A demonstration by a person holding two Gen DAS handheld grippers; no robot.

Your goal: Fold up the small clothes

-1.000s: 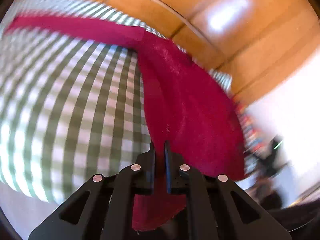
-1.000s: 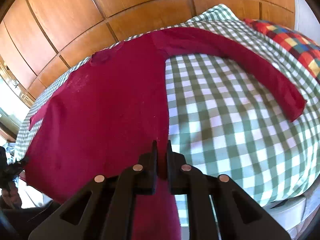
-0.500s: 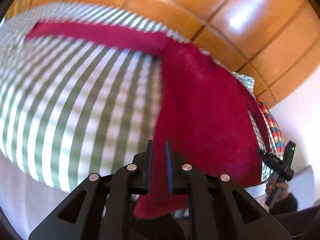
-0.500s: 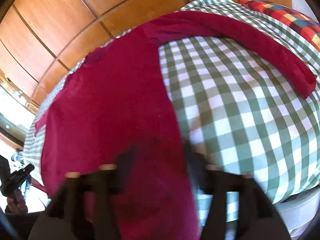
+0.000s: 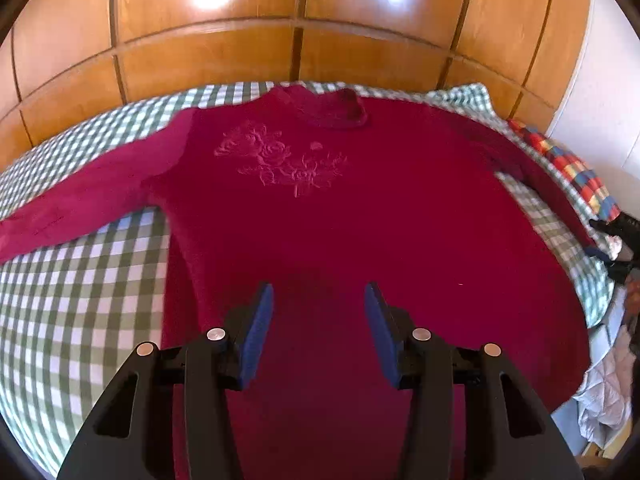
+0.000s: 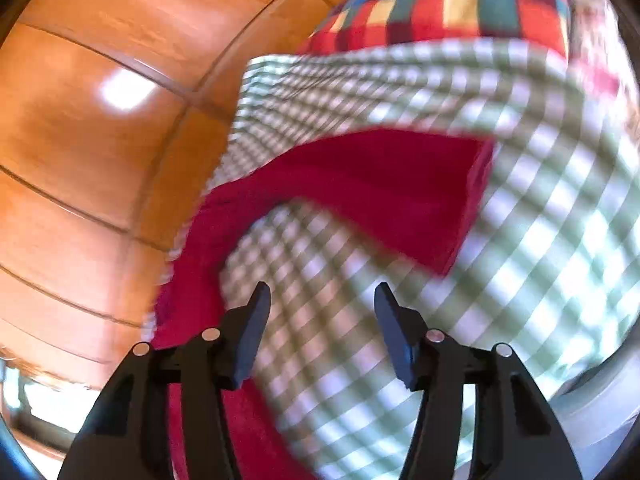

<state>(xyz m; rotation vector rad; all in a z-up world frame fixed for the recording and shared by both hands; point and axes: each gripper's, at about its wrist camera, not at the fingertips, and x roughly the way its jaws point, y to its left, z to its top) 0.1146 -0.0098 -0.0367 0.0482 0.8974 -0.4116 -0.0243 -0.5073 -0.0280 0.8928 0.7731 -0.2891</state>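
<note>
A dark red long-sleeved sweater (image 5: 320, 208) with an embossed flower motif lies flat and face up on a green-and-white checked bed cover (image 5: 80, 300). Both sleeves are spread out to the sides. My left gripper (image 5: 318, 300) is open and empty, hovering over the sweater's lower middle. My right gripper (image 6: 322, 300) is open and empty, above the checked cover (image 6: 520, 240) beside the sweater's right sleeve (image 6: 380, 192), whose cuff lies just ahead of the fingers. The right wrist view is motion-blurred.
A wooden panelled headboard (image 5: 300, 32) runs behind the bed. A multicoloured checked pillow (image 5: 568, 168) lies at the right side and shows in the right wrist view (image 6: 460, 0). The other gripper (image 5: 620, 240) appears at the right edge. White crumpled fabric (image 5: 604, 392) lies off the bed.
Both grippers let go of the sweater's hem and opened. The left one swung to face the sweater's middle. The right one moved right toward the sleeve cuff.
</note>
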